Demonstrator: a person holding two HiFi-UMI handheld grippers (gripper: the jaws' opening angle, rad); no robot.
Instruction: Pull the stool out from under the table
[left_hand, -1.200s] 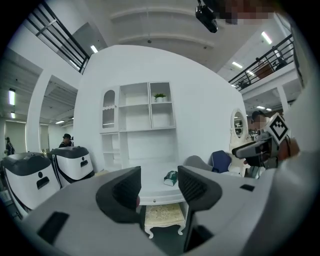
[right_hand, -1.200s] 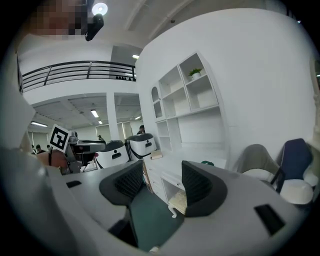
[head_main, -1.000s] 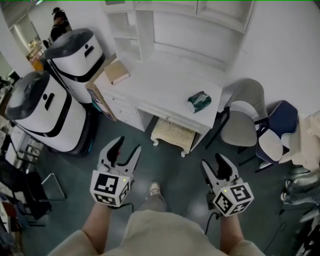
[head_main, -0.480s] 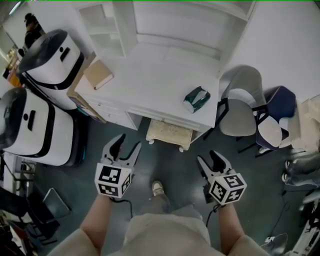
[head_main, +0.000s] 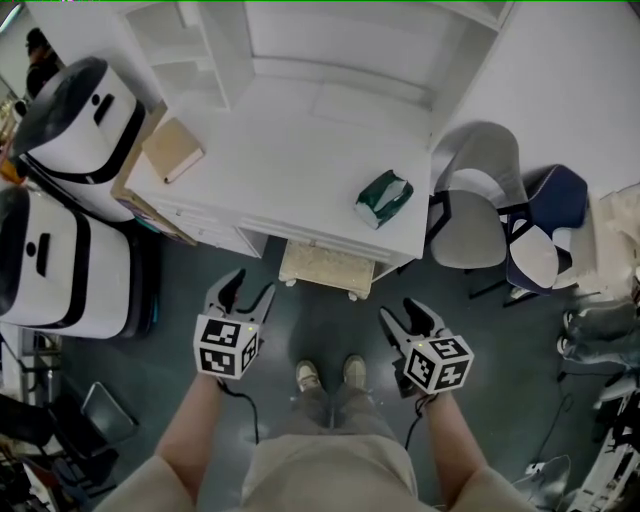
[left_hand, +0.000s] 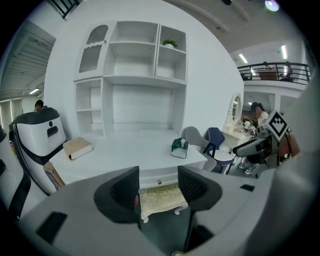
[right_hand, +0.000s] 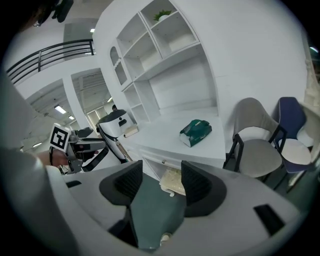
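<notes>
Two grippers are up in front of the white table, and neither has anything in it. Left gripper hovers over the dark floor, jaws partly apart with bare air between them; looking along them, the stool sits straight ahead. Right gripper is the same, jaws parted and empty, well apart from the left one. That stool, cream patterned top on pale legs, is tucked under the table's front edge with only its near side poking out, and neither gripper touches it. On the tabletop lie a green pack and a tan book; a grey chair stands to the right
</notes>
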